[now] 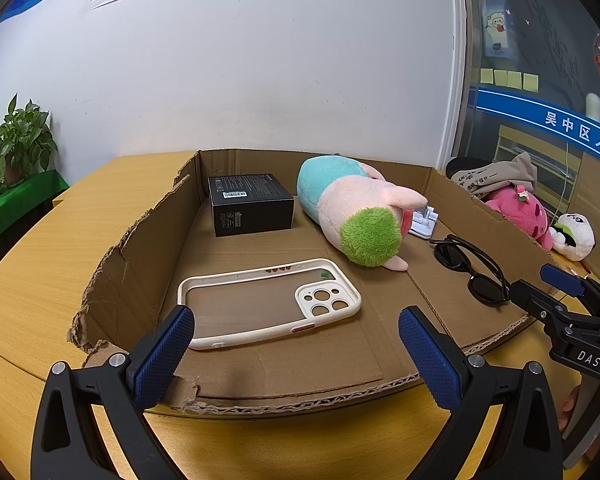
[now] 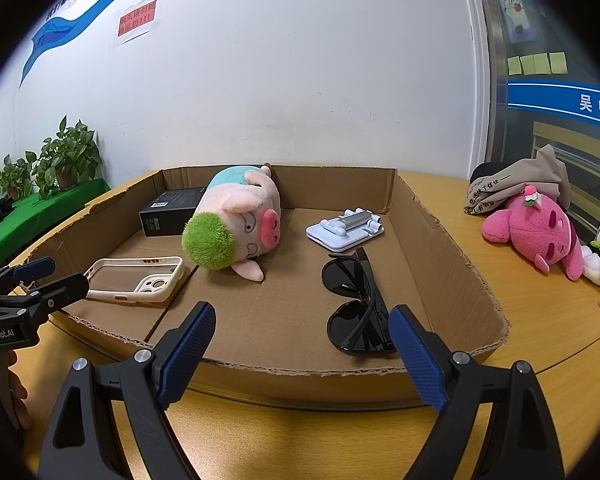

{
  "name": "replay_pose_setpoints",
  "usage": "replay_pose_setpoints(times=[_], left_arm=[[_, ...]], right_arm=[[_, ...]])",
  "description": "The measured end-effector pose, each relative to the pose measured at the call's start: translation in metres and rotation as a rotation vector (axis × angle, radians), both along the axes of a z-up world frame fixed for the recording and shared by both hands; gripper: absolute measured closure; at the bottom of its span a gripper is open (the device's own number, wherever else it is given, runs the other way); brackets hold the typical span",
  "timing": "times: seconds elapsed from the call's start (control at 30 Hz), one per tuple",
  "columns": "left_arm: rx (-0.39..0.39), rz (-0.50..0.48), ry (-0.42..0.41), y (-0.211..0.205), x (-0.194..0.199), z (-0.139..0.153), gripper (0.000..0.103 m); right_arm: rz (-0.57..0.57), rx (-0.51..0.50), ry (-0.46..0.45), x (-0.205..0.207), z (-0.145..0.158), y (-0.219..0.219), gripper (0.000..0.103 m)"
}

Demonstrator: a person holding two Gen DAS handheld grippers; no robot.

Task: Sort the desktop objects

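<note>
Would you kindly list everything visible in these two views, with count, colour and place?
cardboard tray: 1, brown, on the table
table: 1, yellow wood
plush pig: 1, pink with green hair, tray middle
black box: 1, tray back left
phone case: 1, cream, tray front left
sunglasses: 1, black, tray front right
phone stand: 1, white, tray back right
pink plush: 1, table, right of tray
white plush: 1, beside pink plush
potted plants: green, far left
left claw: open, empty
right claw: open, empty
</note>
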State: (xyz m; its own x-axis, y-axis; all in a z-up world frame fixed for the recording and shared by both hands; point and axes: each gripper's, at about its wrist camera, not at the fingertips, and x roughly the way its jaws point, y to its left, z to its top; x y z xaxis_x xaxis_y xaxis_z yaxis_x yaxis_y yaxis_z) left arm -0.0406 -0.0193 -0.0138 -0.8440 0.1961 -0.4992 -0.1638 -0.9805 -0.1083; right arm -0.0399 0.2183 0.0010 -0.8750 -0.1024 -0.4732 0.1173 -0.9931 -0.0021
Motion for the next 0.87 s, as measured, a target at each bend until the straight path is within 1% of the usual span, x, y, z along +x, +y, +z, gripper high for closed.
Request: replay_pose_setpoints(times=[0.5,0.87], left_arm=[[0.003,0.0,-0.001,0.0002,0.0,0.0002,0.0],[-0.013,0.035,-0.001,0.0019,-0.0026,-0.0006,0.0]], right_arm=[[0.0,0.0,0.0,-0.0002,0.0001,0.0,0.015],[0.0,0.0,0.0,-0.0004,0.0,-0.0001,0.015]])
